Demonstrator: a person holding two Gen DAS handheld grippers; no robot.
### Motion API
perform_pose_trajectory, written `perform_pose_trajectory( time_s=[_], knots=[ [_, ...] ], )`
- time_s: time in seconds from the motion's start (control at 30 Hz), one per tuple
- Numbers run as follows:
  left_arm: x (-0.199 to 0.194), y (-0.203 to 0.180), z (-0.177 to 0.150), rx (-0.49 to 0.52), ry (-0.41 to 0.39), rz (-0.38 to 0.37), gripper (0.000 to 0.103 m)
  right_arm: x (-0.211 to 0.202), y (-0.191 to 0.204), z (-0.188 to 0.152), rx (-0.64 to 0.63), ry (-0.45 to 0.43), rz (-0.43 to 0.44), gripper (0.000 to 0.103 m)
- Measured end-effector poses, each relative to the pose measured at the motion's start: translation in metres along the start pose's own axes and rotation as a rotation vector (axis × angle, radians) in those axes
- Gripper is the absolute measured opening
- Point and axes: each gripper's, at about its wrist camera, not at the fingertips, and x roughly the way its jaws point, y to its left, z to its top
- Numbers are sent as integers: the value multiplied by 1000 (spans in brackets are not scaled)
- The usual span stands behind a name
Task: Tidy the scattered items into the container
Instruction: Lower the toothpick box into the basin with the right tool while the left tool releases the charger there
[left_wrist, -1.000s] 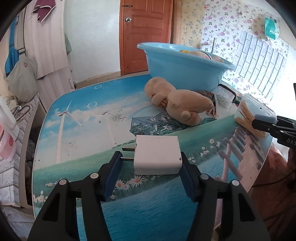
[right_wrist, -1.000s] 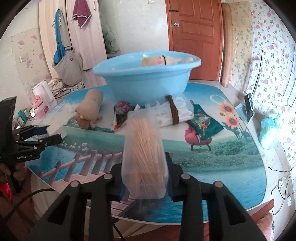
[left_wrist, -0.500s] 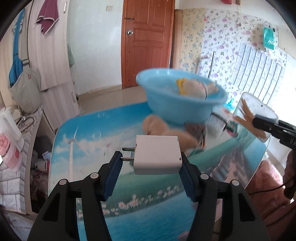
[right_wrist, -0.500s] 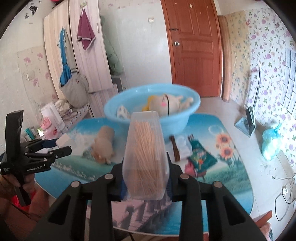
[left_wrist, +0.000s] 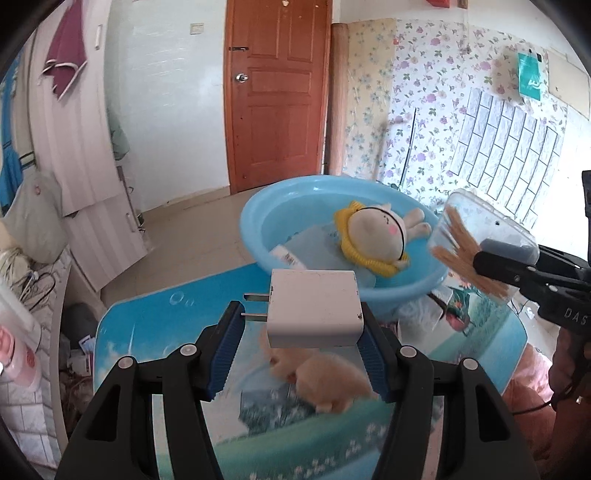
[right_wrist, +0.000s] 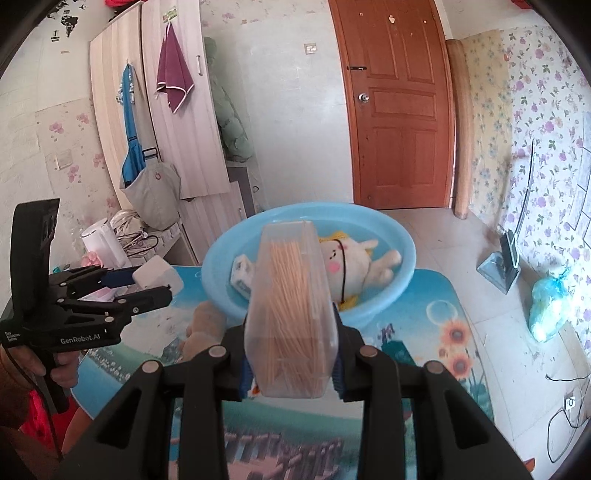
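The left gripper is closed on a white USB wall charger, its 2 flat prongs pointing left past the blue finger pad. The right gripper is clamped on a clear plastic box of toothpicks, held upright between its pads. Both are lifted above the picture-printed table, on the near side of the blue basin. Under the charger, a tan plush toy lies on the table, short of the basin. Beyond it the basin sits at the table's far end and holds a cream doll with a yellow frill and a small white box. In the right wrist view, the charger hangs left of the basin's rim. Behind the basin stands a brown wooden door.
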Motion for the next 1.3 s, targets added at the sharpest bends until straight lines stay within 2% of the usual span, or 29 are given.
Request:
perform_pose_trajectory(
  time_s=[0.23, 0.43, 0.7, 0.83, 0.93, 1.07, 1.2, 1.3],
  knots=[
    [29, -18, 21, 51, 7, -30, 60, 26, -13, 7, 8, 31, 30, 32],
    [57, -28, 25, 67, 55, -42, 60, 42, -19, 12, 3, 43, 54, 32],
    [60, -29, 27, 82, 60, -45, 60, 63, -18, 6, 11, 89, 98, 33],
    [55, -26, 26, 78, 51, -46, 62, 57, -21, 4, 36, 73, 94, 34],
    [52, -27, 24, 86, 43, -38, 63, 50, -26, 3, 50, 64, 75, 35],
    [44, -29, 19, 85, 44, -25, 69, 36, -34, 0, 73, 42, 43, 35],
    [35, -20, 13, 36, 48, -21, 75, 29, -47, -4, 106, 62, -93, 35],
    [29, -14, 5, 21, 54, -2, 75, 24, -65, -10, 192, 79, -129, 35]
  ],
)
